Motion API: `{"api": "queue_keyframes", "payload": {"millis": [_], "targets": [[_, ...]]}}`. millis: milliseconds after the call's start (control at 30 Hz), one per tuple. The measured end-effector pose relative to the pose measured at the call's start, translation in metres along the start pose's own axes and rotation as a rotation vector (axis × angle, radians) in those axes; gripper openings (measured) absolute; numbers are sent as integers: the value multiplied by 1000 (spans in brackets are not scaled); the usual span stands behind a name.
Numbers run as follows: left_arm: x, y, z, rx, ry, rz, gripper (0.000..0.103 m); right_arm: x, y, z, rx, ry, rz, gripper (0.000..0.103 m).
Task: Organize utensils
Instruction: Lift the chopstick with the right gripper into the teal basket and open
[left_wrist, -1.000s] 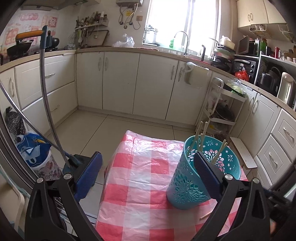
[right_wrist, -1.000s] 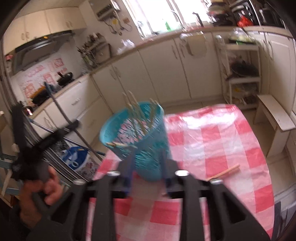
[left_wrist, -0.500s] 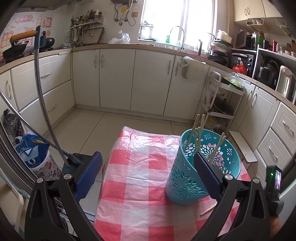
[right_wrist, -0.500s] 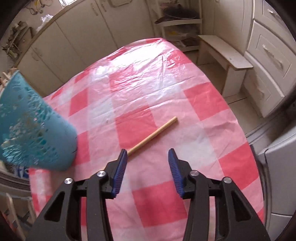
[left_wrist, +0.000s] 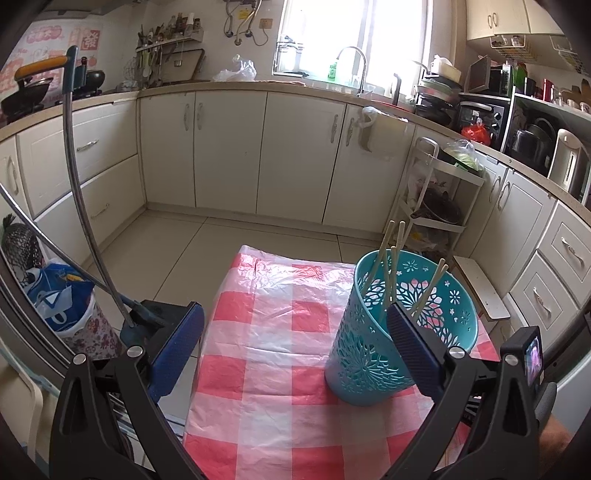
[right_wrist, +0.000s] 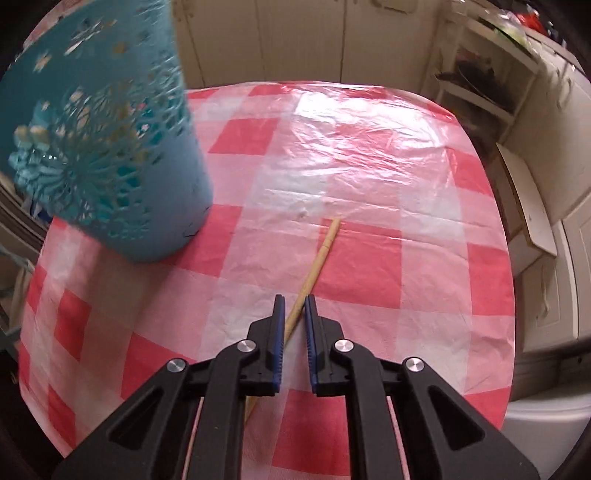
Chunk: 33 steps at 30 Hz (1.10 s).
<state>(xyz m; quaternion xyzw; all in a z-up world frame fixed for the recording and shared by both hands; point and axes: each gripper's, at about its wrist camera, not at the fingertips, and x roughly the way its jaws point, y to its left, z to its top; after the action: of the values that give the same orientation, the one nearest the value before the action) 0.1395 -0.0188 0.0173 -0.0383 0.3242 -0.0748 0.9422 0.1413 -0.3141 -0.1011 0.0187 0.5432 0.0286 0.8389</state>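
In the right wrist view the teal plastic basket with flower-shaped cut-outs (right_wrist: 110, 147) is blurred and cut off by the frame, so its contents cannot be made out there. The near end of the loose pale wooden chopstick (right_wrist: 316, 264) is hidden under the right claw (right_wrist: 294, 308). In the left wrist view that chopstick is not visible.

Half a second ago the right claw was wide open above the chopstick; now its blue pads have narrowed to a slim gap with the chopstick running between them, though whether they actually pinch it is unclear. The left claw (left_wrist: 295, 345) is spread wide as before, holding nothing.

The basket (left_wrist: 402, 328) stands upright on the red-and-white checked tabletop (left_wrist: 266, 350), with several pale chopsticks (left_wrist: 391, 266) leaning inside it.
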Motion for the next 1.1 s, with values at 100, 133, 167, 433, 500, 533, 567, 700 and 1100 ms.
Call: {"api": "queue_keyframes", "payload": {"millis": [100, 133, 167, 433, 500, 533, 567, 700, 1100], "targets": [[1, -1, -1, 4, 5, 2, 95, 1, 3, 0, -9, -8, -25, 11], [2, -2, -1, 6, 6, 2, 95, 1, 5, -1, -26, -6, -35, 7], [3, -3, -1, 7, 8, 3, 95, 0, 7, -1, -29, 0, -30, 6], [5, 2, -2, -12, 8, 7, 95, -81, -13, 4, 217, -196, 219, 6], [5, 4, -2, -26, 7, 11, 95, -115, -15, 12, 271, -304, 318, 6], [5, 5, -2, -32, 7, 13, 95, -127, -14, 17, 287, -350, 354, 6], [5, 6, -2, -41, 8, 15, 95, -141, -10, 25, 300, -411, 388, 6], [6, 5, -2, -47, 8, 23, 95, -185, 24, 62, 308, -685, 416, 6], [9, 9, -2, -44, 24, 48, 95, -111, 90, 94, 225, -818, 154, 6]]}}
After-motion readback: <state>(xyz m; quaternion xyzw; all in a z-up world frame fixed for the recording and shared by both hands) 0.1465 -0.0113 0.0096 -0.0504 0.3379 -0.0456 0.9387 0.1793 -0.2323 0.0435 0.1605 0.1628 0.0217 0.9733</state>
